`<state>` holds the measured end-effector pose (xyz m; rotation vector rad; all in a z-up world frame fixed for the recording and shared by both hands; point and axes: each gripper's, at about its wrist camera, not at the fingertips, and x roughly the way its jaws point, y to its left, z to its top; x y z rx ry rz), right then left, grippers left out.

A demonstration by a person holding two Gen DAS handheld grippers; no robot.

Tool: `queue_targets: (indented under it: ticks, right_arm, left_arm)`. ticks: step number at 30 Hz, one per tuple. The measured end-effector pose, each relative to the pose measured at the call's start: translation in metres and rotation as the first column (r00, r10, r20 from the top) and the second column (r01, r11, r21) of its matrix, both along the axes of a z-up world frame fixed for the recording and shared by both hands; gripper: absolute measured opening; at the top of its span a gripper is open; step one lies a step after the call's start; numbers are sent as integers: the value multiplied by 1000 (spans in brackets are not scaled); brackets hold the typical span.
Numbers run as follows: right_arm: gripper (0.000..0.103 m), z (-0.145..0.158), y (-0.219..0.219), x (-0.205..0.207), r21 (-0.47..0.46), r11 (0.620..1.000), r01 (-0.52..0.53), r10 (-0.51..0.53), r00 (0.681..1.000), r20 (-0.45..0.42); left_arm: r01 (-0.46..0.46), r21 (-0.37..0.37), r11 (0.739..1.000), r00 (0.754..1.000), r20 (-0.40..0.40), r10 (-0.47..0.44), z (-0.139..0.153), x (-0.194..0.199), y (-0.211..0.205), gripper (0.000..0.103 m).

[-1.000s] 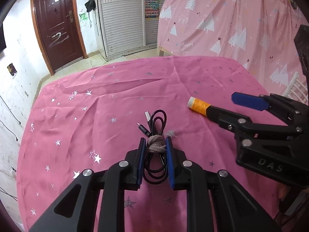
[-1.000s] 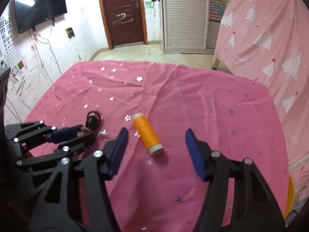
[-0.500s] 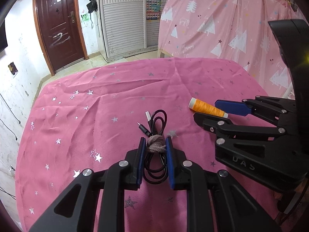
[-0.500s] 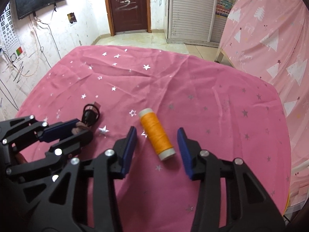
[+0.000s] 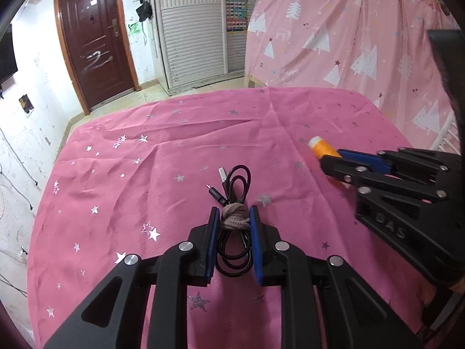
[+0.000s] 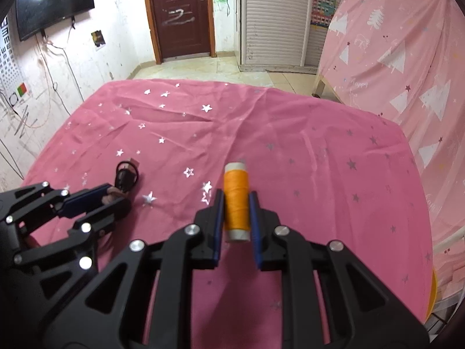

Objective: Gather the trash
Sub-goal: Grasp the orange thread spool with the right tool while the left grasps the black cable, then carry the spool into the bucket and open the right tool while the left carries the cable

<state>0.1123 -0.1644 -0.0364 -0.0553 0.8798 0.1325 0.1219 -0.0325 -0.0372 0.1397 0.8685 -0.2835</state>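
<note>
Here, a table under a pink cloth with silver stars (image 5: pixel 174 151) fills most of both views. Behind its far edge are a pale tiled floor (image 6: pixel 203 69), a dark brown wooden door (image 5: pixel 96 55) and a white slatted cupboard (image 5: pixel 191 37). A pink curtain with white trees (image 5: pixel 334 37) hangs past the right edge.

The left gripper (image 5: pixel 234 221) is closed tight on a coiled black cable tied with a brown knotted band (image 5: pixel 235 195), near the middle of the table. The right gripper (image 6: pixel 237 203) is closed on an orange spool of thread (image 6: pixel 237 200), which lies closer to the right edge.

Only the right wrist view shows a black flat TV on the white wall (image 6: pixel 52 0) and a small yellow rim (image 6: pixel 432 293) by the near right corner. The left wrist view shows the cable's white plug (image 5: pixel 222 173).
</note>
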Motion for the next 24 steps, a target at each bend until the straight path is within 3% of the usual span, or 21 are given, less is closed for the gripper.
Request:
queue_targets:
  ticks: [13, 24]
  right_arm:
    - [16, 11, -30, -23, 42, 997, 63, -65, 997, 46]
    - [16, 29, -72, -56, 104, 985, 141, -154, 981, 122]
  left_arm:
    - [-51, 17, 999, 999, 1, 51, 4, -6, -5, 14]
    - [11, -39, 999, 1000, 1, -11, 30, -21, -38, 14]
